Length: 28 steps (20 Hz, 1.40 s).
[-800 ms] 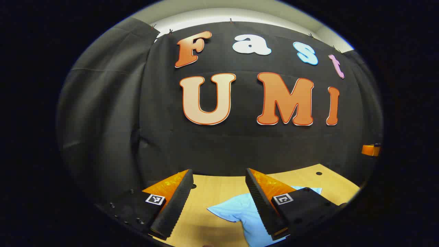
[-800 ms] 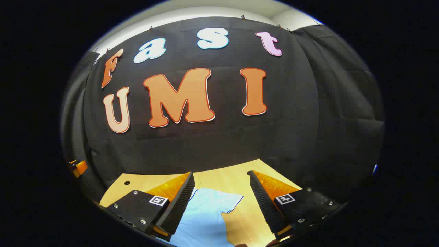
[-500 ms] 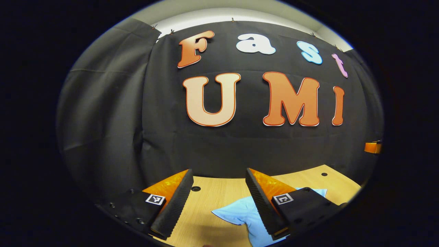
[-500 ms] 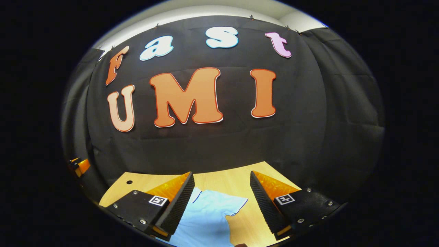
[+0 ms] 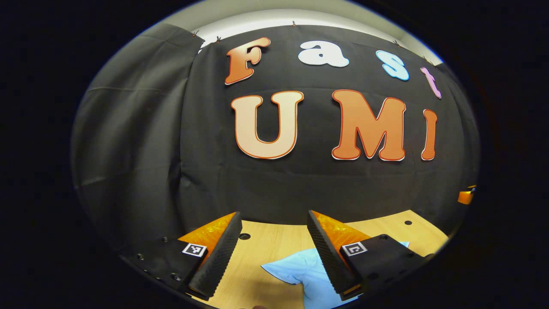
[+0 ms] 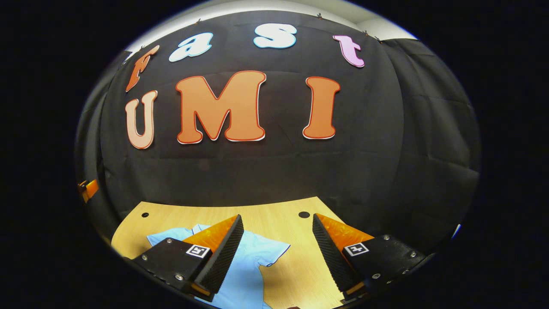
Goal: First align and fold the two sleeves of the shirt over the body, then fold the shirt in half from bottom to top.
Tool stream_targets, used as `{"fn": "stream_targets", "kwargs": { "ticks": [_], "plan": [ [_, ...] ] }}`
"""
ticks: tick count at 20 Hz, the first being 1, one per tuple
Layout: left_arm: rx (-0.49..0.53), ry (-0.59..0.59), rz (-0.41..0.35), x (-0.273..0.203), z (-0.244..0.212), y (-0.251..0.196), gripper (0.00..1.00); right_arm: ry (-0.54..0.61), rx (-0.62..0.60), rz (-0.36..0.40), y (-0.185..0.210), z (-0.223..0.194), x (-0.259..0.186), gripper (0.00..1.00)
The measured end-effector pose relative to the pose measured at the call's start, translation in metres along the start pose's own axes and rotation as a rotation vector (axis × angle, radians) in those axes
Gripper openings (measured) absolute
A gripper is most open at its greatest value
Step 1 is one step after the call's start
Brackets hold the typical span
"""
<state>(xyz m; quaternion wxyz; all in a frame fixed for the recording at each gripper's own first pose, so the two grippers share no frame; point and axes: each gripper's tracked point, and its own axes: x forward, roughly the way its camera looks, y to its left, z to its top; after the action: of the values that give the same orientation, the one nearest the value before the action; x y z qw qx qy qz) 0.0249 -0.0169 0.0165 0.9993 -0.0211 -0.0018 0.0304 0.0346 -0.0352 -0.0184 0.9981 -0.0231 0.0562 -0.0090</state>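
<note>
A light blue shirt lies flat on the wooden table. In the left gripper view one short sleeve points left between the fingers of my left gripper, which hangs open above the table with nothing in it. The right gripper view has the shirt low in the picture, its other sleeve spread toward the right. My right gripper is open and held above that sleeve, clear of the cloth. The lower body of the shirt is hidden below both views.
Small round holes dot the tabletop near its far edge. The black booth cloth hangs close behind the table. The other gripper's tip peeks in at the right edge of the left gripper view, and likewise at the left edge of the right gripper view.
The right gripper has tipped downward, so more of the table and the shirt's collar side has come into its view. The left gripper has shifted slightly. Both stay open.
</note>
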Motion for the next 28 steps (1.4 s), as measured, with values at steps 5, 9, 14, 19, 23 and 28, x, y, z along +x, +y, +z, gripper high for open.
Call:
{"fn": "stream_targets", "kwargs": {
  "ticks": [5,9,14,19,23,28],
  "plan": [
    [0.037,-0.023,0.031,0.004,0.009,0.008,0.98,0.085,0.027,-0.044,-0.014,-0.021,0.024,0.98],
    [0.062,-0.011,0.007,0.023,0.003,0.013,0.99,0.242,0.055,-0.083,-0.014,-0.057,0.052,0.98],
    [0.056,0.021,-0.003,0.039,-0.015,0.027,0.99,0.491,0.039,-0.13,-0.018,-0.107,0.103,0.98],
    [0.093,0.034,0.043,0.042,-0.022,0.063,0.99,0.737,0.054,-0.123,-0.005,-0.158,0.148,0.98],
    [0.114,0.05,0.079,0.037,-0.031,0.085,0.99,0.903,0.081,-0.154,-0.004,-0.204,0.167,0.99],
    [0.134,0.082,0.117,0.04,-0.044,0.104,0.99,1.025,0.135,-0.198,-0.006,-0.246,0.19,0.99]
  ]
}}
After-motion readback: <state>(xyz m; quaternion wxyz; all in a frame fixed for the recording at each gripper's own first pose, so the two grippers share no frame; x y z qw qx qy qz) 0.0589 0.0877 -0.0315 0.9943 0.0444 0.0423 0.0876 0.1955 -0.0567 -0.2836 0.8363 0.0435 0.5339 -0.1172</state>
